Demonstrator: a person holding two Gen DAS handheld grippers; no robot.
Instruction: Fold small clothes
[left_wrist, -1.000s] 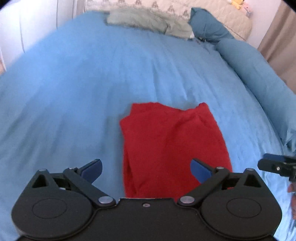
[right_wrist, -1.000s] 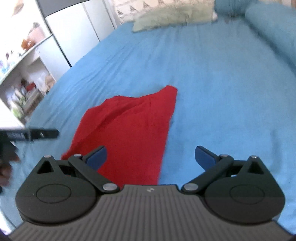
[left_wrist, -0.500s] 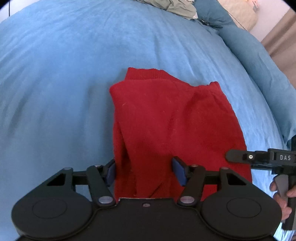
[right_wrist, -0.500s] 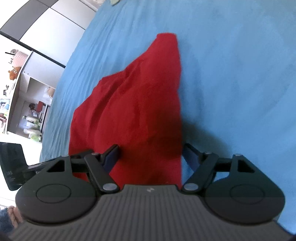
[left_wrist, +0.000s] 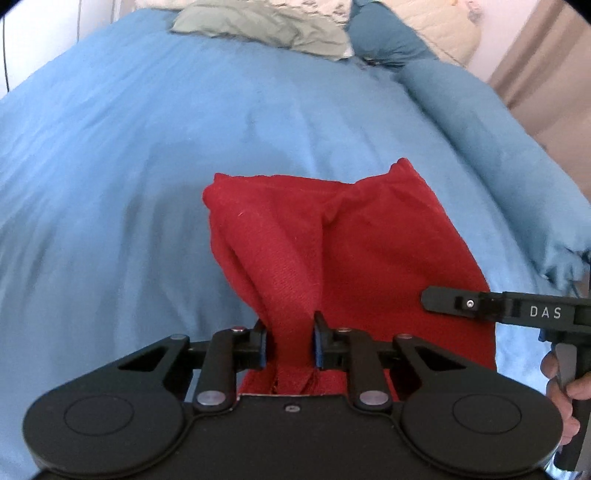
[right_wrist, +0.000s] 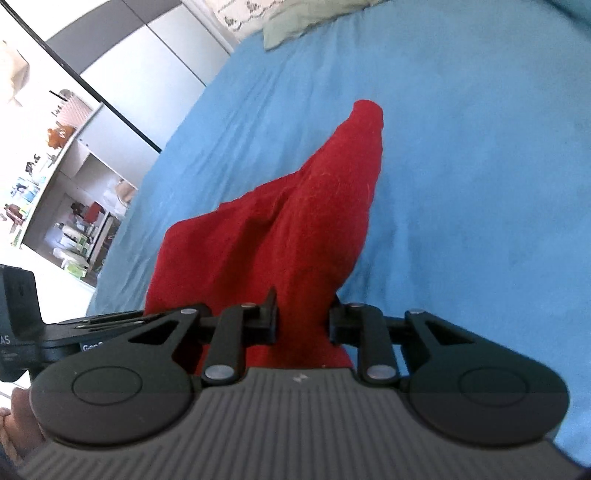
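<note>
One red garment (left_wrist: 369, 258), two grippers, left (left_wrist: 290, 343) and right (right_wrist: 303, 319), one bed (left_wrist: 147, 147), one grey-green pillow (left_wrist: 266, 26).

1. Left gripper (left_wrist: 289, 345): black, twin round discs, silver rivets, blue pads (left_wrist: 263, 347).
2. Right gripper (right_wrist: 303, 321): black linkage, ribbed grey housing, silver rivets.
3. White "DAS" lettering along black side bar.

Matt red knit cloth (left_wrist: 369, 251), blue bedsheet (left_wrist: 147, 147)

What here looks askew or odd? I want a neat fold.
The red knit garment is bunched into ridges instead of lying flat on the blue bedsheet. The left gripper and right gripper have just closed on its near edge.
</note>
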